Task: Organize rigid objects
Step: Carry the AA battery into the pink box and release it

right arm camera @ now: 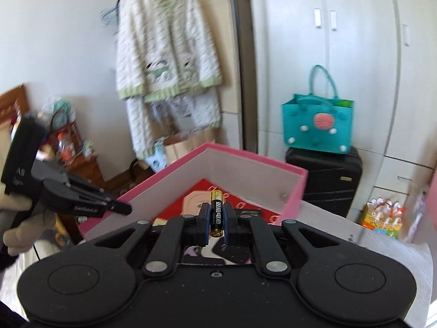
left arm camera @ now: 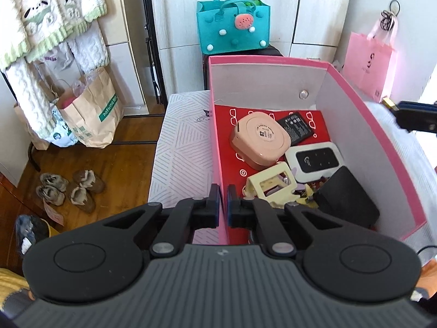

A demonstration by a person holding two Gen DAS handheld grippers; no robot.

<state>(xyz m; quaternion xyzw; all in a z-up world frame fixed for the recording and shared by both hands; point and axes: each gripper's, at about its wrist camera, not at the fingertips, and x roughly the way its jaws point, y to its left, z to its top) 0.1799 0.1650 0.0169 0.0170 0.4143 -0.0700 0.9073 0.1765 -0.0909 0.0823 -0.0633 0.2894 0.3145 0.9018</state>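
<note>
A pink box (left arm camera: 355, 101) with a red floor stands on the bed. In it lie a peach square case (left arm camera: 259, 139), a flat black battery (left arm camera: 297, 127), a white pocket router (left arm camera: 314, 160), a cream clip (left arm camera: 270, 188) and a black block (left arm camera: 347, 199). My left gripper (left arm camera: 223, 205) is shut on the box's left wall. My right gripper (right arm camera: 216, 218) is shut on a black and gold AA battery (right arm camera: 216, 213), held upright above the box (right arm camera: 245, 161). It also shows at the right edge of the left wrist view (left arm camera: 409, 117).
A teal felt bag (left arm camera: 232, 27) sits on a black suitcase (right arm camera: 325, 180) behind the box. A pink bag (left arm camera: 368, 63) hangs at right. Paper bags (left arm camera: 90, 112) and shoes (left arm camera: 71, 188) are on the wooden floor at left. Clothes (right arm camera: 166, 54) hang by the wardrobe.
</note>
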